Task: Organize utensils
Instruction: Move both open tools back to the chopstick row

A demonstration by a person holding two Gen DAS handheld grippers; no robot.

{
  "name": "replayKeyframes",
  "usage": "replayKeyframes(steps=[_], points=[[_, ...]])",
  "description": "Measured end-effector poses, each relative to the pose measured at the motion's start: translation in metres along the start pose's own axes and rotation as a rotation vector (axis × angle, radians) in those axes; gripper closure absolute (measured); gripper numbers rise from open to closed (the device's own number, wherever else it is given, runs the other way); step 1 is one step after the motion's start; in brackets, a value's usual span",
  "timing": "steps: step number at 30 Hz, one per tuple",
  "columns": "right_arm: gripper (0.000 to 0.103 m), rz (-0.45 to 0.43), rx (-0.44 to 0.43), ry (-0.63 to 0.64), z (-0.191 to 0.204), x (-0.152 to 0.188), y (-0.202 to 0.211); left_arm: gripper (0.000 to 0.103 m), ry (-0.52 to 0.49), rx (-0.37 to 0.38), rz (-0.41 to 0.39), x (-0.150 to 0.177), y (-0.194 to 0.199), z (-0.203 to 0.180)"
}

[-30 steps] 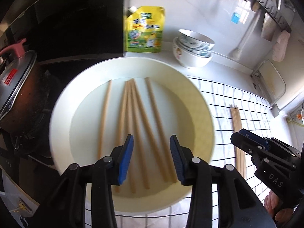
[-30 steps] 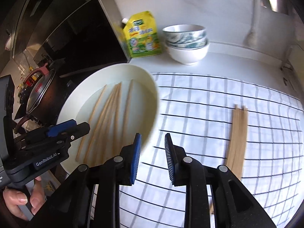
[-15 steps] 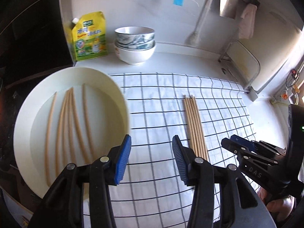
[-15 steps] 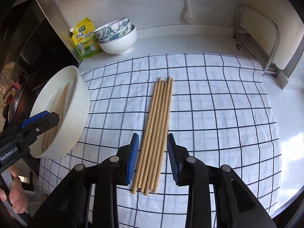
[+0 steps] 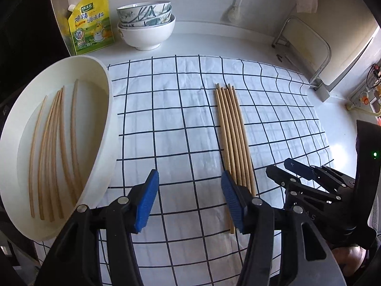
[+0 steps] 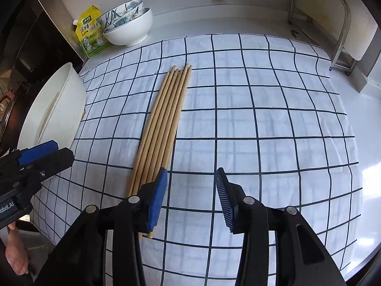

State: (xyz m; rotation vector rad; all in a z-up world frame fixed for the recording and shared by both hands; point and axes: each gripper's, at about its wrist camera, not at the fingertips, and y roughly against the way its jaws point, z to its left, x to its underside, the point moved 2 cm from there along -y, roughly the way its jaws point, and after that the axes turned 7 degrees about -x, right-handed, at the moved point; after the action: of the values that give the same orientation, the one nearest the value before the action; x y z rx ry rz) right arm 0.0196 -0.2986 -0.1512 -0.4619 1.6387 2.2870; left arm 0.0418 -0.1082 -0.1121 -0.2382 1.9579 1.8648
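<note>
Several wooden chopsticks (image 5: 232, 128) lie side by side in a neat row on a white checked cloth (image 5: 181, 109); they also show in the right wrist view (image 6: 164, 121). Several more chopsticks (image 5: 54, 147) lie loose in a large white bowl (image 5: 104, 128) at the cloth's left edge. My left gripper (image 5: 189, 197) is open and empty above the cloth, between the bowl and the row. My right gripper (image 6: 190, 197) is open and empty, just right of the row's near ends; it shows at the right of the left wrist view (image 5: 293, 174).
A yellow seasoning pouch (image 5: 90, 26) and stacked bowls (image 5: 146, 26) stand at the back by the wall. A metal rack (image 6: 333, 23) stands at the back right. A stove with a pot (image 6: 4, 109) lies left of the white bowl (image 6: 54, 109).
Both grippers have swung right, away from the white bowl and over the cloth by the row of chopsticks. Both jaws stand wider apart than before.
</note>
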Motion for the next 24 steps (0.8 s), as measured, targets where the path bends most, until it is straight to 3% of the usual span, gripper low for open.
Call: replayKeyframes(steps=[9,24], points=[[0.059,0.007,-0.003,0.014,0.007,0.0,-0.018,0.045,0.015,-0.032,0.03,0.01,-0.008,0.003],[0.059,0.041,0.064,0.044,0.012,-0.001,-0.027,0.045,0.028,-0.042,0.034,0.009,-0.01,0.003]])
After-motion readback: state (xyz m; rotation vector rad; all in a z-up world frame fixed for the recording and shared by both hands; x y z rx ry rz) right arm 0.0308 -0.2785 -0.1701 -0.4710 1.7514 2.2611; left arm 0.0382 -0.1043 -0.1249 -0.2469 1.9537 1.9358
